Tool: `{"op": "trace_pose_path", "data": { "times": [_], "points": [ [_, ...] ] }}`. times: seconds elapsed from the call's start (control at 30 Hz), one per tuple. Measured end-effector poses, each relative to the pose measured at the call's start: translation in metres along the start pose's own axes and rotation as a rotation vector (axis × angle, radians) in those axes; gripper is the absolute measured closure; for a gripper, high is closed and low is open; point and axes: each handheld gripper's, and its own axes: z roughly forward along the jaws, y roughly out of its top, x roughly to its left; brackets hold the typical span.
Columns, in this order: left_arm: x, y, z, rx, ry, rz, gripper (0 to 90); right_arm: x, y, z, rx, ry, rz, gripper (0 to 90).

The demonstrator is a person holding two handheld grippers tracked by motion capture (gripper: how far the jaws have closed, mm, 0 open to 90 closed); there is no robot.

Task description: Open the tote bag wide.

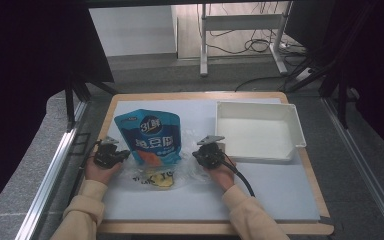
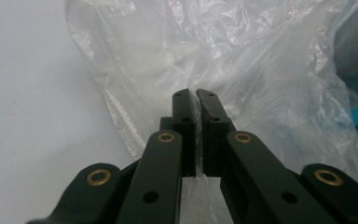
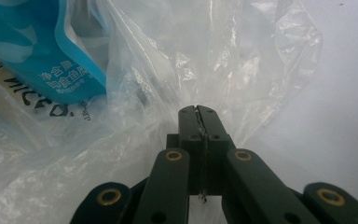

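A clear plastic bag (image 1: pixel 157 176) lies on the white mat, with black lettering and a yellow patch on it. A blue pouch (image 1: pixel 149 136) with white print lies with its lower end in the bag's mouth. My left gripper (image 1: pixel 111 155) holds the bag's left edge; in the left gripper view its jaws pinch the clear plastic bag (image 2: pixel 205 60) between them. My right gripper (image 1: pixel 209 152) holds the bag's right edge; in the right gripper view its jaws are closed on the film (image 3: pixel 242 65), and the blue pouch (image 3: pixel 32 42) shows at upper left.
An empty white tray (image 1: pixel 258 131) sits at the back right of the mat (image 1: pixel 275 192). The wooden table edge (image 1: pixel 215 228) runs along the front. A black cable (image 1: pixel 242 177) trails from the right gripper.
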Motion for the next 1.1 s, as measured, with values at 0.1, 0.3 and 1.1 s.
{"op": "trace_pose_path", "data": {
  "times": [0.1, 0.3, 1.1],
  "points": [
    [0.0, -0.001, -0.001, -0.002, -0.001, -0.003, 87.4, 0.0, 0.0, 0.0, 0.0, 0.0, 0.0, 88.9],
    [-0.001, -0.002, -0.001, -0.005, 0.004, -0.008, 87.1, 0.0, 0.0, 0.0, -0.003, -0.002, 0.002, 88.9],
    [-0.003, -0.002, 0.0, -0.015, 0.003, -0.002, 85.0, 0.002, 0.01, -0.024, -0.094, 0.038, 0.031, 74.2]
  ]
}}
